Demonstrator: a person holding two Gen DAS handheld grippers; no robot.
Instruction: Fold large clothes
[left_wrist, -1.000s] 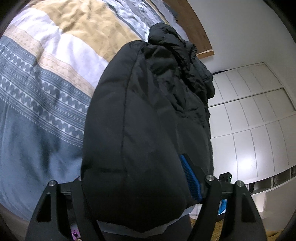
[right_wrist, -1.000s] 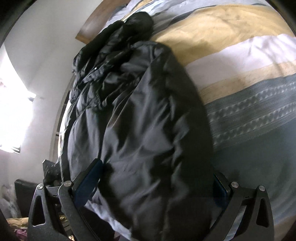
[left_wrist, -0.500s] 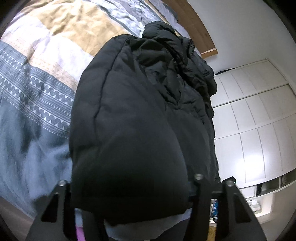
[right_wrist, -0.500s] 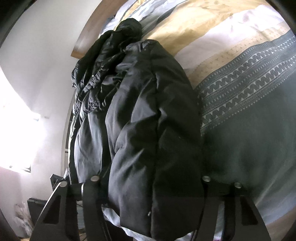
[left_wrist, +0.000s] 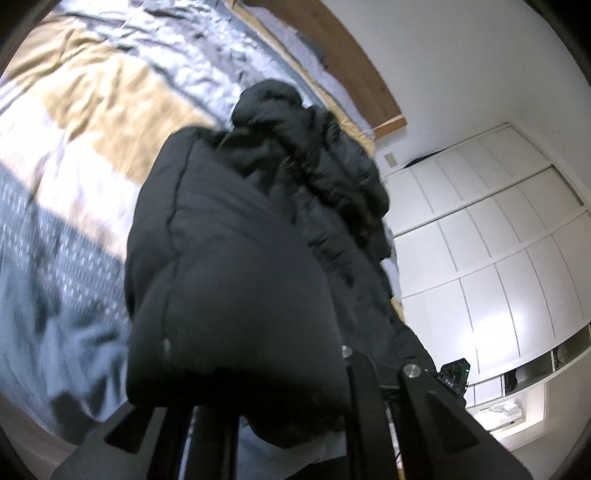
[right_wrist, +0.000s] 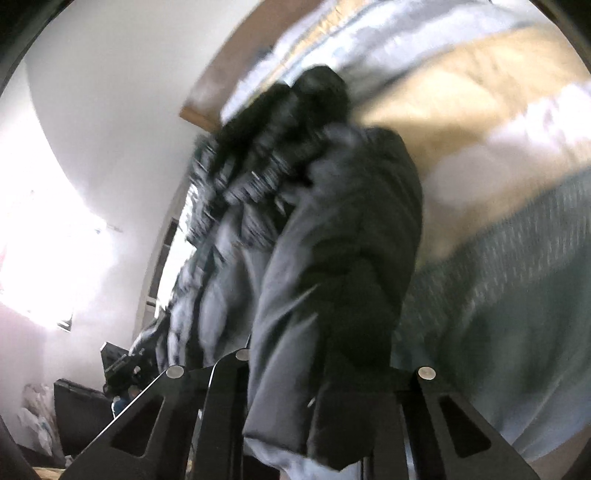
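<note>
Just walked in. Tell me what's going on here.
A person with a gripper in each hand is folding a black puffer jacket on a bed with a striped duvet. The left gripper and right gripper are each clamped on the jacket's near edge. The far end, hood included, lies on the duvet. The right wrist view is blurred, so things are moving; no fold is finished.

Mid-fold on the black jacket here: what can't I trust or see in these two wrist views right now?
- Left tongs tips: left view, buried under the jacket.
- Right tongs tips: right view, covered by the jacket's hem.
- Jacket's collar end and the bedspread: right view, smeared by motion blur.
- Jacket's lower edge: both views, cut off behind the tongs.
</note>
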